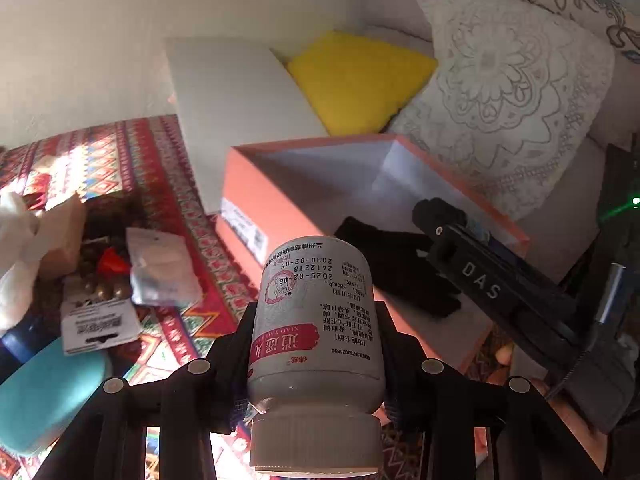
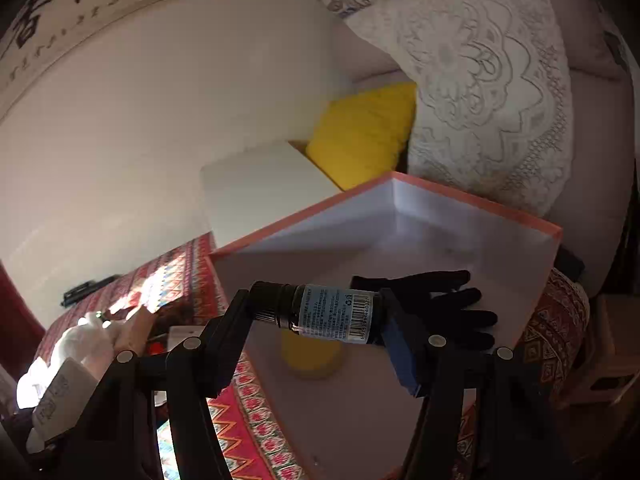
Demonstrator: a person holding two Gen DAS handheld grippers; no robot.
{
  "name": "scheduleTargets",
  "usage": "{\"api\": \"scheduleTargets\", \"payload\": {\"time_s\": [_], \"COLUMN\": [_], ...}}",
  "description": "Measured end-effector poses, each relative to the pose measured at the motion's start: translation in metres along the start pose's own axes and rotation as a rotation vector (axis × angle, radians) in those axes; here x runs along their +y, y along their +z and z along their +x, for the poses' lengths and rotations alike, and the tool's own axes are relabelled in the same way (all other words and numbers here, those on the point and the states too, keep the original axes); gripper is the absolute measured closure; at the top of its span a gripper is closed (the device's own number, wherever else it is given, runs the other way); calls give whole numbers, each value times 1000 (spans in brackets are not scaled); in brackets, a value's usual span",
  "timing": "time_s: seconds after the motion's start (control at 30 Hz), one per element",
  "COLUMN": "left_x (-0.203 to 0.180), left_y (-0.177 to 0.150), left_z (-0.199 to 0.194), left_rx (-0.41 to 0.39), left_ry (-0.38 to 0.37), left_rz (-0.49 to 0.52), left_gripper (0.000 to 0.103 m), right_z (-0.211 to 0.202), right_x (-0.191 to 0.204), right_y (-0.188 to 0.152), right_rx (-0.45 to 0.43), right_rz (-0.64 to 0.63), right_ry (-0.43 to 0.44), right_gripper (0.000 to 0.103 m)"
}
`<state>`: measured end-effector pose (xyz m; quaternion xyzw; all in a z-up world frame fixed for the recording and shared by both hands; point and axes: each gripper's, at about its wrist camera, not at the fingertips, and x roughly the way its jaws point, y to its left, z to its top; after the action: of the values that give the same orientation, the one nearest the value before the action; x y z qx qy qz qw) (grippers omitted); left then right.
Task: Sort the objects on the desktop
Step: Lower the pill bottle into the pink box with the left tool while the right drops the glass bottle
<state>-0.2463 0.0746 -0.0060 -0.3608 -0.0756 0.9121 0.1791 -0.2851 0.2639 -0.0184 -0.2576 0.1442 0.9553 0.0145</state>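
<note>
My left gripper (image 1: 316,344) is shut on a white pill bottle (image 1: 316,320) with a red label, cap toward the camera, held in front of the open orange box (image 1: 256,184). My right gripper (image 2: 316,312) is shut on a small dark bottle (image 2: 320,312) with a pale blue barcode label, held sideways above the orange box (image 2: 460,236). Inside the box lie a black glove (image 2: 448,304) and a yellow object (image 2: 312,356). From the left wrist view the right gripper (image 1: 436,220) reaches over the box, and the black glove (image 1: 400,264) lies under it.
A patterned red cloth (image 1: 160,168) covers the table. At the left lie packets (image 1: 160,268), a tagged card (image 1: 100,324), a teal object (image 1: 44,392) and a white plush (image 2: 80,344). A white box (image 1: 240,92), yellow cushion (image 1: 360,76) and lace pillow (image 1: 512,92) stand behind.
</note>
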Motion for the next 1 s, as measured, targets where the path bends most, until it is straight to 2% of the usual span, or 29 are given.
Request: {"api": "scheduleTargets", "payload": {"time_s": [0.17,0.4,0.67,0.97,1.0], "left_x": [-36,-74,-90,-94,-95], "left_y": [22,35,35,26,26], "left_z": [36,95,134,144,143], "left_rx": [27,93,147,168,161], "left_ry": [-34,-49,-57,-44,-37], "left_rz": [53,109,121,133,137], "left_gripper": [59,59,59,59,54], "right_z": [27,50,59,60,60], "right_x": [-57,-103,-105,-101,-100], "right_y": [16,23,25,24,24], "right_rx": [27,67,71,75,76], "right_rz": [121,208,196,178,170], "right_ry": [-70,-88,-57,-43,-42], "right_gripper": [37,37,37,37,36]}}
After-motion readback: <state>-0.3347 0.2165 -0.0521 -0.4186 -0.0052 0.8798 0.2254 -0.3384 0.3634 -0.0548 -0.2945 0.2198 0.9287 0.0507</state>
